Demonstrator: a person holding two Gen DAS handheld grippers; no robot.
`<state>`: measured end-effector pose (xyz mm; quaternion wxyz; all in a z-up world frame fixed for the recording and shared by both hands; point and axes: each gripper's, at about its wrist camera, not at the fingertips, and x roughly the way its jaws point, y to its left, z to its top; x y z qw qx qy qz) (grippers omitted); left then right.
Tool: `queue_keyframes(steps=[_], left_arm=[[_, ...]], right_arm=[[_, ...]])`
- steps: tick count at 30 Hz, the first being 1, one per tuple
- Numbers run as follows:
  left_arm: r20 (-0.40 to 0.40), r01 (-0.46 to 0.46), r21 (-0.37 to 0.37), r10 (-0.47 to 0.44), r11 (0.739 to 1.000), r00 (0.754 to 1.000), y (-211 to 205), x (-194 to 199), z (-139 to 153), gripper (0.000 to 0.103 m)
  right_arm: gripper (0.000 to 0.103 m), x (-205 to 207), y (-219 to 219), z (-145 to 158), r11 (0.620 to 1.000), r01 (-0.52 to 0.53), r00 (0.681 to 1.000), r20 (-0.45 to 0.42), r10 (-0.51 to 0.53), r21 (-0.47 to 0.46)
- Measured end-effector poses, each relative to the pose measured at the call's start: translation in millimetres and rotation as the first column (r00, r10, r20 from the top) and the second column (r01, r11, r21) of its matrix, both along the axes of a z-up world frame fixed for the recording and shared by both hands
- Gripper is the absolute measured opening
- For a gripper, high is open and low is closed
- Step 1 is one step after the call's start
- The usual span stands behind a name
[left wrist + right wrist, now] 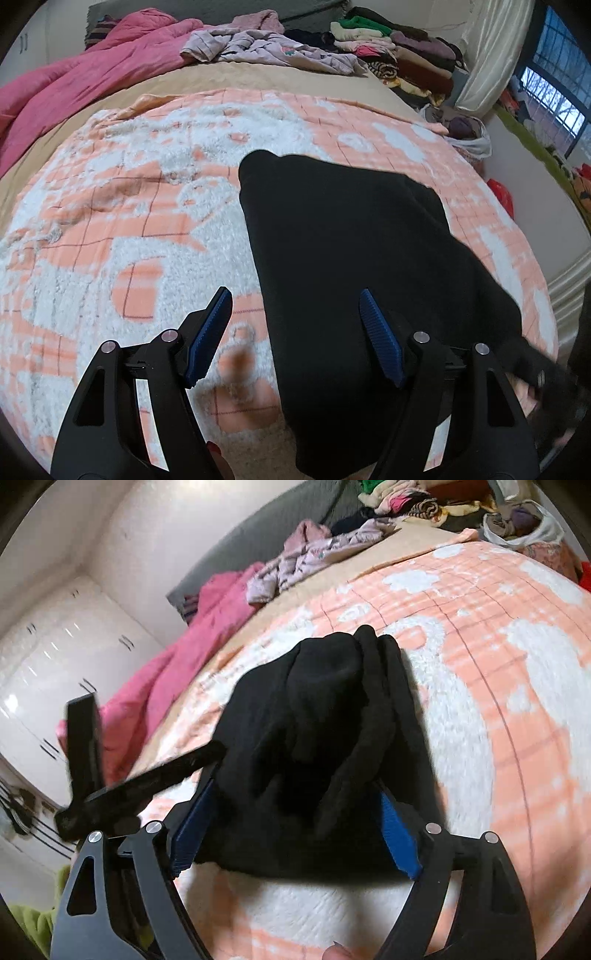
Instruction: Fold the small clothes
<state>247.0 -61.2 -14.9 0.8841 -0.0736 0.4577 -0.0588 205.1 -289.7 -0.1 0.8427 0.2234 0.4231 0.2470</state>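
While the black garment lies folded flat on the peach-and-white blanket, near its right edge, the left gripper hangs over the garment's left edge, jaws apart, gripping nothing. Right gripper: jaws spread wide, bunched black cloth between them, pads not pressing.

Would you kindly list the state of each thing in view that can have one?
Black fabric garment: folded, lying on the blanket.
Peach-and-white fleece blanket: spread flat.
Pink quilt: bunched up.
Left tongs: open, holding nothing.
Right tongs: open, garment between them, ungripped.
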Motion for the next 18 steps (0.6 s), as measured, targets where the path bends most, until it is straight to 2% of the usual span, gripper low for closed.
queue_keyframes(steps=[7,12,13,14,17,18], left_arm=[[-0.004,0.012,-0.005,-0.012,1.000,1.000,0,-5,-2,0.063],[-0.004,0.014,-0.006,-0.014,1.000,1.000,0,-5,-2,0.063],[-0.005,0.013,-0.005,-0.013,1.000,1.000,0,-5,-2,0.063],[-0.006,0.013,-0.007,-0.014,1.000,1.000,0,-5,-1,0.063],[-0.006,0.020,-0.005,-0.020,1.000,1.000,-1,-6,-1,0.063],[-0.005,0.021,-0.006,-0.021,1.000,1.000,-2,-6,-1,0.063]], right_arm=[[0.083,44,-5,-13,0.994,-0.012,0.988,-0.150,0.028,0.107],[0.082,60,-7,-23,0.988,0.004,0.979,-0.201,0.028,0.157],[0.076,62,-8,-23,0.987,0.008,0.980,-0.199,0.025,0.163],[0.064,63,-9,-23,0.987,0.009,0.980,-0.196,0.022,0.159],[0.043,63,-7,-22,0.989,-0.022,0.982,-0.180,0.049,0.148],[0.039,61,-5,-20,0.990,-0.037,0.985,-0.163,0.060,0.140]])
